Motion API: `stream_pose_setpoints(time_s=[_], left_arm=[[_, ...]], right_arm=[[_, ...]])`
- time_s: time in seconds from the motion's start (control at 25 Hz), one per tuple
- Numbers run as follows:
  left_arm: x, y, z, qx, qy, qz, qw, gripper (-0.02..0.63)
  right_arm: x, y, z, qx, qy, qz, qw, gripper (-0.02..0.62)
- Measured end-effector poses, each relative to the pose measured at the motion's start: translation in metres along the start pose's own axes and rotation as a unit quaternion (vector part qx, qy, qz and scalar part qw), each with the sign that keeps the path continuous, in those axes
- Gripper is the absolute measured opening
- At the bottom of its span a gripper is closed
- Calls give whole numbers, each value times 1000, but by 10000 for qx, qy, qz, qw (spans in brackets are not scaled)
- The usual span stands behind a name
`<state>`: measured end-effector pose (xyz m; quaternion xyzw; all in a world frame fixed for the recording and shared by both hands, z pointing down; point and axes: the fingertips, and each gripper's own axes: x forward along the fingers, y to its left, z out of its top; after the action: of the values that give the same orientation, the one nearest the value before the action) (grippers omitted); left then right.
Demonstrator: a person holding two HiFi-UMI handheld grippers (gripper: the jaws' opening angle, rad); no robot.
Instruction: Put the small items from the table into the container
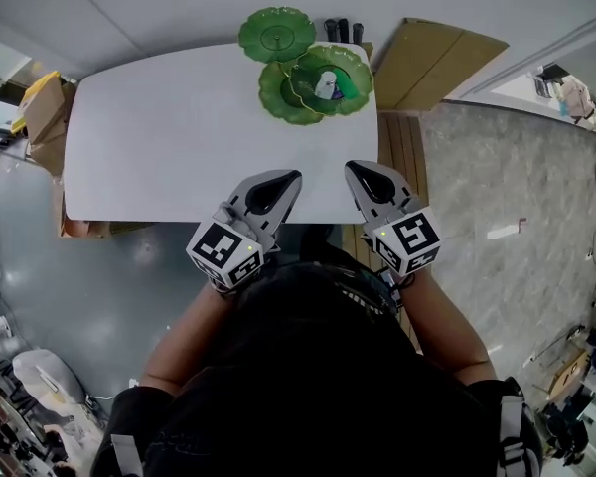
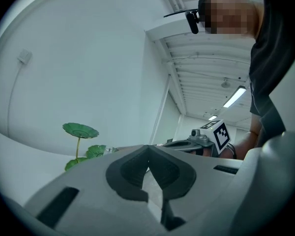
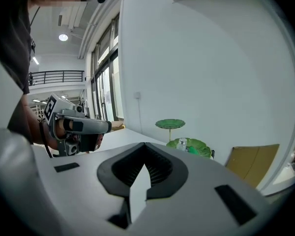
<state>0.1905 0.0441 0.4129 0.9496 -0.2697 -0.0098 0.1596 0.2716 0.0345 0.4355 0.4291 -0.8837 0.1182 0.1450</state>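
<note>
Far across your bench, one green container of three leaf dishes, one small bottle in the rightmost, your left claw and right claw pressed together, empty, at the near edge.

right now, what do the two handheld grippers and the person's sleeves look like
The left gripper and right gripper are matching light grey wedge-shaped shells tapering to a point, with black ribbed pads lining the jaws. Each carries a white cube with black square markers at its rear. The person wears a black short-sleeved top.
</note>
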Motion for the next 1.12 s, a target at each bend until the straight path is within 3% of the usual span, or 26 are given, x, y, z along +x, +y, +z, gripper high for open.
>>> stream_pose_setpoints(time_s=[0.16, 0.64, 1.12], left_arm=[[-57, -2, 7, 105, -72, -6, 9999, 6], [-168, -41, -7, 334, -163, -266, 9990, 6], [-184, -51, -17, 293, -103, -373, 9988, 6]], right_arm=[[-4, 54, 7, -327, -89, -132, 9993, 16], [-33, 186, 1, -63, -374, -218, 9990, 15], [-39, 217, 6, 1, -606, -252, 9978, 15]])
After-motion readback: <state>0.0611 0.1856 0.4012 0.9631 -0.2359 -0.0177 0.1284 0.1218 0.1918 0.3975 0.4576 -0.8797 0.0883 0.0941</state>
